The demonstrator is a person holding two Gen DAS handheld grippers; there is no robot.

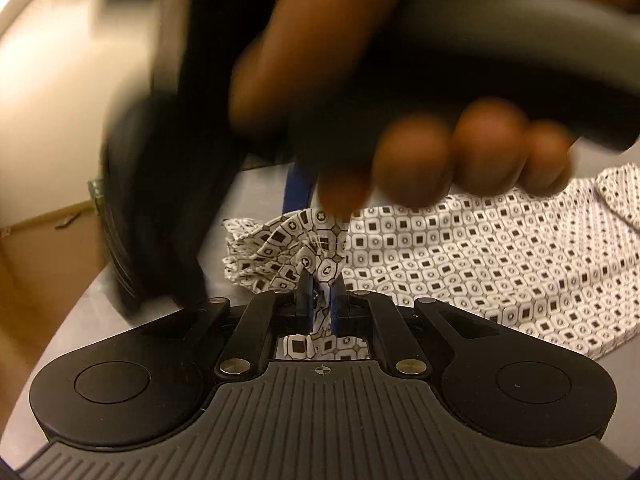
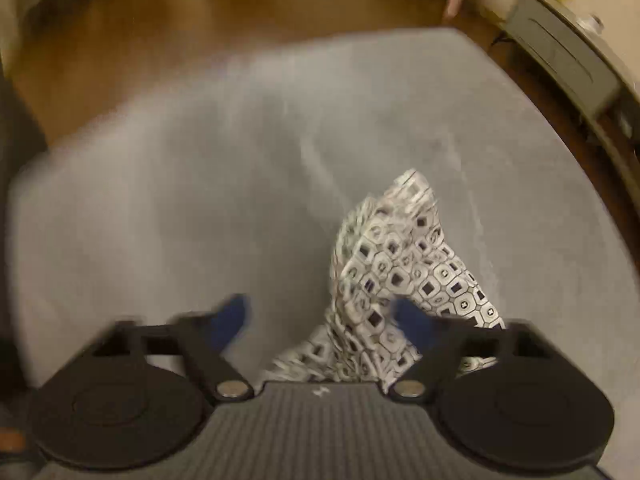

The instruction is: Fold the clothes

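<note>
Patterned garment [image 1: 460, 248] is nowhere near folded: it lies mostly spread across the grey table [image 2: 160, 200], one end bunched and lifted, no crease laid so far as these views show. I'd call this the opening of a fold, with nearly everything left to do.

Nearest in the left wrist view, the left tool [image 1: 320, 292] is pinched tight, blue fingers almost meeting with a wad of the black-and-white fabric clamped between them; cloth even shows beneath, through the gap in the linkage. Just past it, the person's right hand [image 1: 420, 140] looms, blurred, gripping the other handle.

Over to the right wrist view: the right tool [image 2: 320, 320] stands wide, holding nothing. Its right finger [image 2: 416, 324] sits against a raised peak of fabric, the left finger over bare table. Heavy blur here.
</note>
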